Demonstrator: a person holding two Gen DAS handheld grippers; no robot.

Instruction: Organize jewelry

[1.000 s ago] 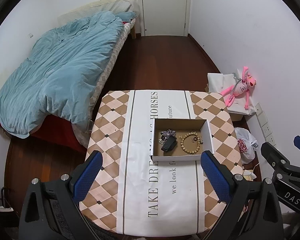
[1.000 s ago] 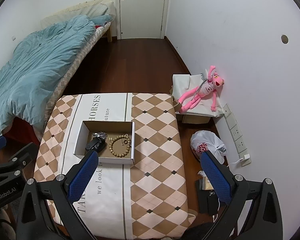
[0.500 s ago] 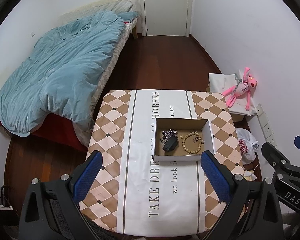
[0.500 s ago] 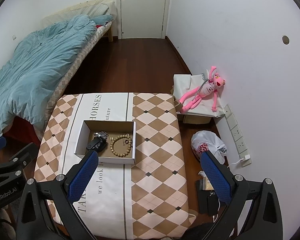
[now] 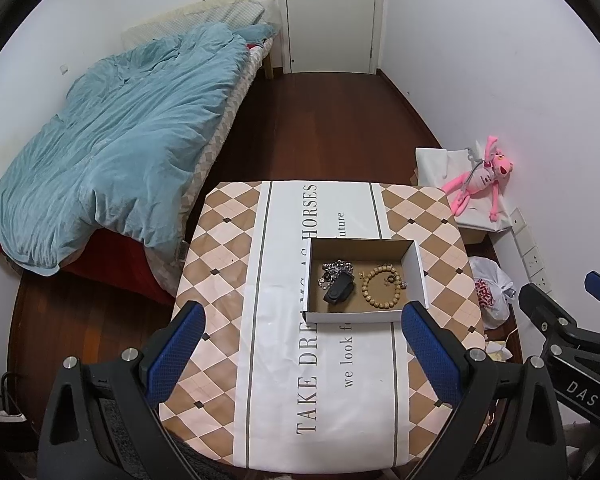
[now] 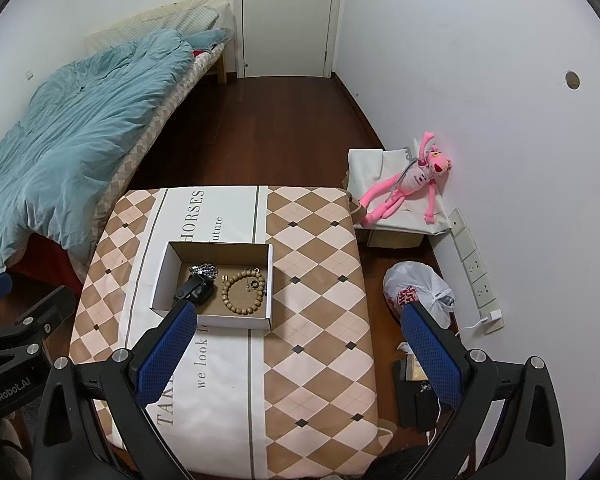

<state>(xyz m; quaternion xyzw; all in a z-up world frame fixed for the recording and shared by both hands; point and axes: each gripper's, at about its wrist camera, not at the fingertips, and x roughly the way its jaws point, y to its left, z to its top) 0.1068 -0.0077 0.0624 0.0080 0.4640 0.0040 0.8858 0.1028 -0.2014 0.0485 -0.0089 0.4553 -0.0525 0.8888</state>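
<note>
A shallow open cardboard box (image 5: 418, 270) (image 6: 162, 276) sits on the table with the checked cloth (image 5: 228, 248) (image 6: 316, 264). Inside lie a wooden bead bracelet (image 5: 381, 287) (image 6: 243, 291), a silver chain (image 5: 335, 269) (image 6: 205, 269), a black clip-like object (image 5: 339, 288) (image 6: 191, 289) and a small ring (image 5: 391, 279) (image 6: 254, 283). My left gripper (image 5: 302, 344) is open and empty, held high above the near part of the table. My right gripper (image 6: 296, 344) is open and empty, also high, to the right of the box.
A bed with a blue duvet (image 5: 116, 140) stands to the left. A pink plush toy (image 6: 408, 184) lies on a covered box by the right wall. A white plastic bag (image 6: 416, 292) and dark items lie on the floor at the right. A closed door (image 5: 328, 12) is at the back.
Both grippers have shifted slightly, with the view drifting a little; the box and its contents have not moved. Both stay open.
</note>
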